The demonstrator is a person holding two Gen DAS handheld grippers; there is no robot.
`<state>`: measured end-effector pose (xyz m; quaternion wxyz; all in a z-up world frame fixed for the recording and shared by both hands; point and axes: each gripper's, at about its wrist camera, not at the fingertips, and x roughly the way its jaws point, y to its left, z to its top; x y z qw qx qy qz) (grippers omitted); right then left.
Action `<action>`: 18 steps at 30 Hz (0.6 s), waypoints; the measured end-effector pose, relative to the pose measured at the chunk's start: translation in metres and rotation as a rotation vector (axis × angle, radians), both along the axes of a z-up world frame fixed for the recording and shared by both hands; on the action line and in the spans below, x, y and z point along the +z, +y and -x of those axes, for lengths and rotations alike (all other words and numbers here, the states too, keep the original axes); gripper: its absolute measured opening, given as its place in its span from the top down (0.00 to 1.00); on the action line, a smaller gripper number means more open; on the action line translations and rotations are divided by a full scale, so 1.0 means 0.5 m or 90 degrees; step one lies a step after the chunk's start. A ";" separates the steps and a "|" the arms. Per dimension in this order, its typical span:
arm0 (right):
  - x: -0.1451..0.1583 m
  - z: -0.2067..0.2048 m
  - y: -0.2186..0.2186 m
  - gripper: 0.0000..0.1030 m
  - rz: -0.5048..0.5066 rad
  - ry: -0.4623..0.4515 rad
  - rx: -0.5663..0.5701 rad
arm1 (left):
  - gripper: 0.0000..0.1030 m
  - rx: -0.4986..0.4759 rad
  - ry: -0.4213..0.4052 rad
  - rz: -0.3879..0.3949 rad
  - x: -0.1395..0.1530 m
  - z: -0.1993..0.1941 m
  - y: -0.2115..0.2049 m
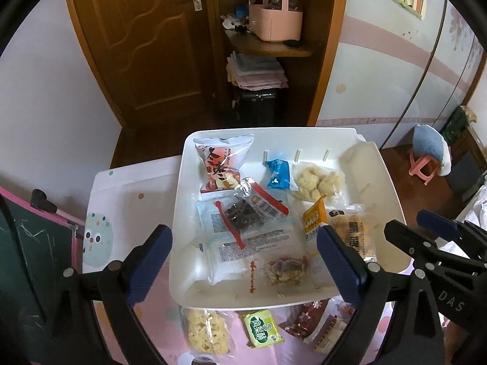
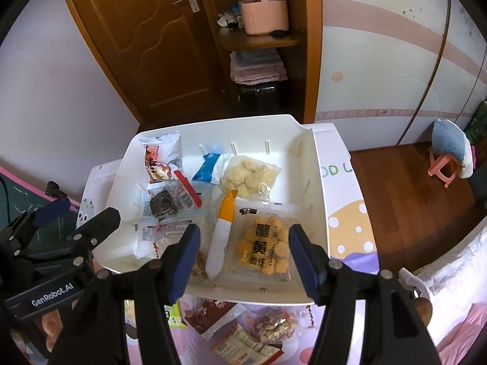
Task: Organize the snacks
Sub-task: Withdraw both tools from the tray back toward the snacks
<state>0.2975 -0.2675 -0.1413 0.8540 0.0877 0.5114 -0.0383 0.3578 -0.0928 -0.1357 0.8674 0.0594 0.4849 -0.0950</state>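
1. From the left wrist, the left tongs (image 1: 243, 261) stand wide apart and empty above the near half of the white tray (image 1: 392, 188). Inside it lie a red pack (image 1: 220, 164), a blue pack (image 1: 278, 174), a puff bag (image 1: 316, 182), a dark snack (image 1: 243, 216) and a yellow bag (image 1: 350, 228). On the worktop (image 1: 127, 194), just outside the near rim, wait a crumbly bar (image 1: 207, 333), a green packet (image 1: 262, 328) and a red wrapper (image 1: 307, 319).
2. From the right wrist, the right tongs (image 2: 243, 258) also gape, holding nothing, over the yellow bag (image 2: 264, 243). Several more packs (image 2: 252, 331) lie below the rim; how many is hard to tell.
3. Judgement: most snacks are in the tray, and the few outside remain.
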 end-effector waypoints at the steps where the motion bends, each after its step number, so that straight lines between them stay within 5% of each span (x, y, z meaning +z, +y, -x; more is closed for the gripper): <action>1: 0.003 0.003 0.001 0.41 0.001 -0.002 0.001 | 0.07 0.000 -0.001 0.001 0.002 0.004 0.000; 18: 0.051 0.099 0.017 0.41 0.020 -0.039 0.037 | 0.07 0.003 -0.043 0.006 0.056 0.124 0.000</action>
